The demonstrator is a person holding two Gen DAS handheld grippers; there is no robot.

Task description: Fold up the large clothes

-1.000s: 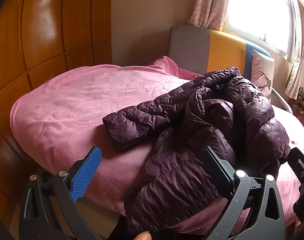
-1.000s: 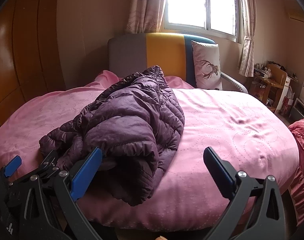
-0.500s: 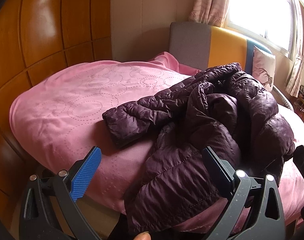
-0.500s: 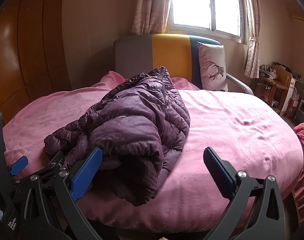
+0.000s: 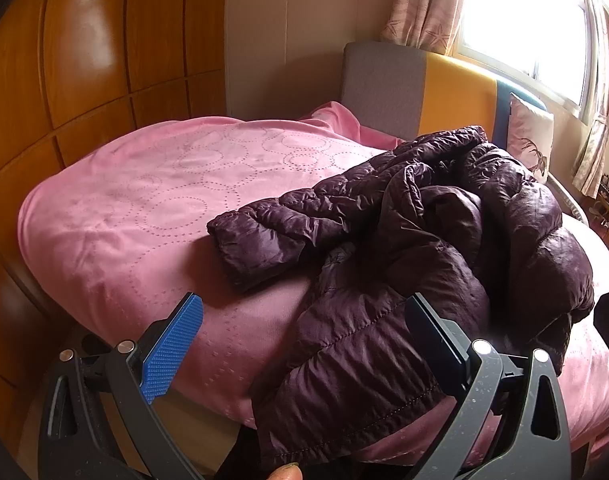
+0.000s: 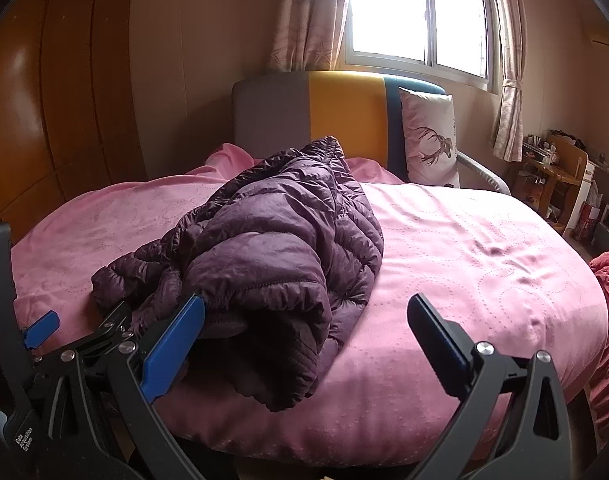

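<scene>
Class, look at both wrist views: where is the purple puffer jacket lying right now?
The purple puffer jacket lies crumpled on the pink bedspread, left of centre in the right wrist view, its hem hanging over the near edge in front of the striped headboard.

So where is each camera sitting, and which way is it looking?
Left wrist view: it sits on the left claw, low at the bed's near edge, looking across the purple jacket toward the headboard; both open fingers and a fingertip at the bottom edge show.
Right wrist view: it sits on the right claw, looking up the bed at the window and pillow; its open fingers show, with the left claw at the left edge.
Shared: jacket, bed, headboard, pillow.
</scene>
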